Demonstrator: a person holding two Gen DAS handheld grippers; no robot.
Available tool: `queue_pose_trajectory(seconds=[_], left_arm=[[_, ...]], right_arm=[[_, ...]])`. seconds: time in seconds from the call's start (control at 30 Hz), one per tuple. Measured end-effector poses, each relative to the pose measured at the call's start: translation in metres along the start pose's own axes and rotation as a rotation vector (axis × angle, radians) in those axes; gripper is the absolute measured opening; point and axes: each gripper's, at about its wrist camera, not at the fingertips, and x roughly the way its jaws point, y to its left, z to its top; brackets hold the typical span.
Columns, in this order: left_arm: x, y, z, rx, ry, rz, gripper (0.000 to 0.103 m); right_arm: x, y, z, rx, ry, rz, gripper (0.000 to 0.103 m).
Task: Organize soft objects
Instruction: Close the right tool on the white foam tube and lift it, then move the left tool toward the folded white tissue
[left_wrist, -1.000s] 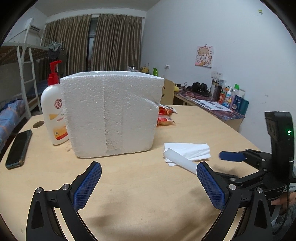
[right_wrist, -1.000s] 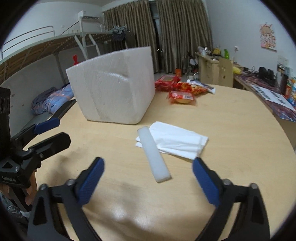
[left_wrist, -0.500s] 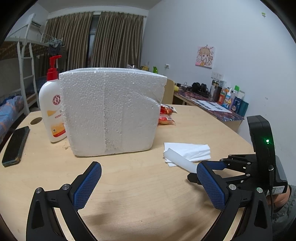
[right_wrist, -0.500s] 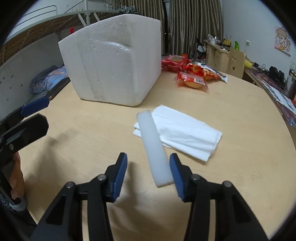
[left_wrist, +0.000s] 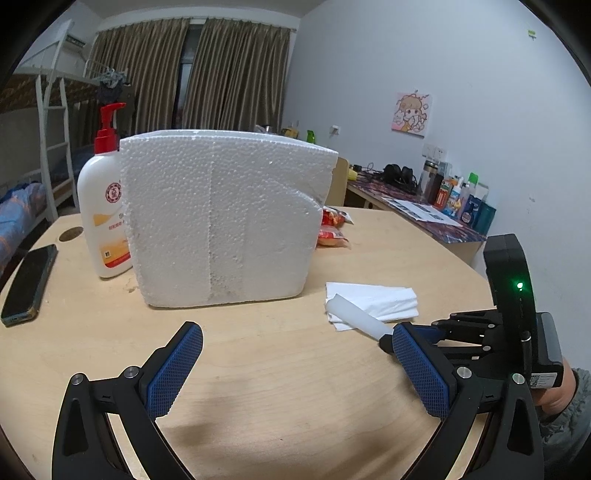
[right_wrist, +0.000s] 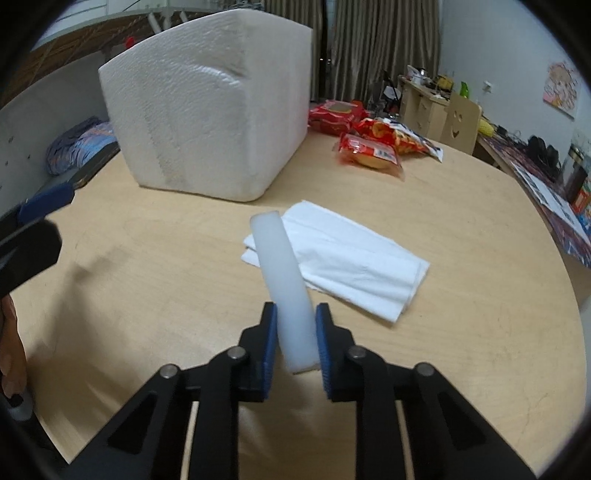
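A white foam strip (right_wrist: 282, 271) lies with its far end over a folded white tissue (right_wrist: 354, 262). My right gripper (right_wrist: 294, 338) is shut on the strip's near end and lifts it off the wooden table. A big white styrofoam box (right_wrist: 210, 118) stands behind. In the left wrist view the strip (left_wrist: 356, 320) and tissue (left_wrist: 376, 299) lie right of the box (left_wrist: 225, 221), with the right gripper (left_wrist: 388, 341) on the strip. My left gripper (left_wrist: 295, 369) is open and empty, low over the table in front of the box.
A lotion pump bottle (left_wrist: 105, 206) stands left of the box. A phone (left_wrist: 27, 284) lies at the table's left edge. Red snack packs (right_wrist: 369, 140) lie behind the tissue. A cluttered desk (left_wrist: 436, 210) stands along the right wall.
My right gripper moved forward over the foam strip's near end and closed on it. The strip's near end has come up off the table. My left gripper stayed open and nearly still.
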Motion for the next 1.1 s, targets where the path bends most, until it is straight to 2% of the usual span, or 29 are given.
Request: queue_pose_trajectory(seconds=[0.23, 0.63, 1.1], left_arm=[[-0.005, 0.000, 0.001, -0.008, -0.007, 0.004, 0.103], [-0.020, -0.012, 0.003, 0.013, -0.024, 0.006, 0.103], [-0.025, -0.051, 0.009, 0.090, -0.026, -0.056, 0.103]], right_arm=[[-0.008, -0.008, 0.000, 0.055, -0.028, 0.052, 0.020], [-0.058, -0.008, -0.008, 0.120, -0.160, 0.111, 0.020], [-0.108, -0.027, -0.031, 0.191, -0.283, 0.074, 0.020]])
